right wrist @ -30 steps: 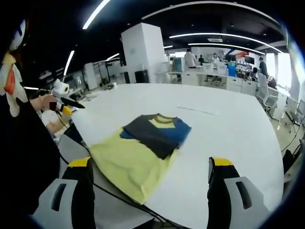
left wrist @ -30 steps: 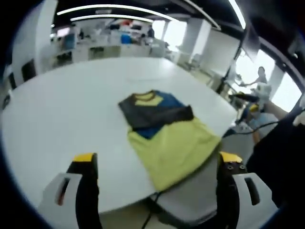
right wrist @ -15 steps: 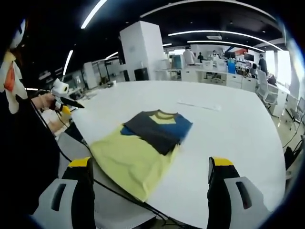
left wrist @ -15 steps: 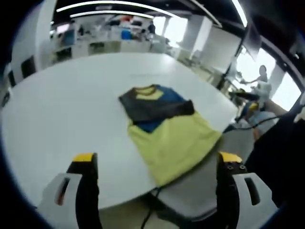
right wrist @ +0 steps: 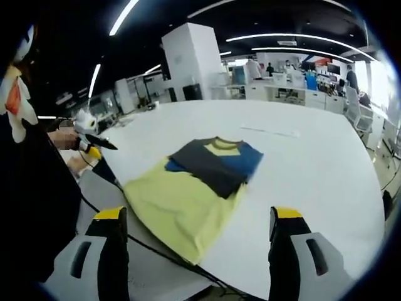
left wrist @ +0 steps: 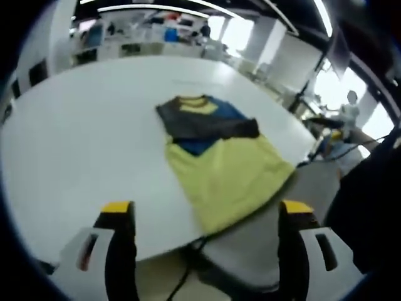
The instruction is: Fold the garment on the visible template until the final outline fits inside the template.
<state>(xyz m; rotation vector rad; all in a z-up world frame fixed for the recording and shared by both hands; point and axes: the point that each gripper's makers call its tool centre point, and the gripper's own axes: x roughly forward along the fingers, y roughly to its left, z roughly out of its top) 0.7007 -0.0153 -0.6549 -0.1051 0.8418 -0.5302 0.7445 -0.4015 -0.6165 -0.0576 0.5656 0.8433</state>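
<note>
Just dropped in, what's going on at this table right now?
A yellow, blue and dark grey T-shirt lies partly folded on the big white table, its sleeves and top turned in and its yellow hem reaching the near table edge. The left claw and the right claw hover open on the near side of it, neither touching the cloth. Folding is not finished. Another person stands in the background of the left gripper view.

Probably an open-plan office: rows of desks [right wrist: 294,94], ceiling strip lights [right wrist: 294,39], a large white table [left wrist: 75,125].
</note>
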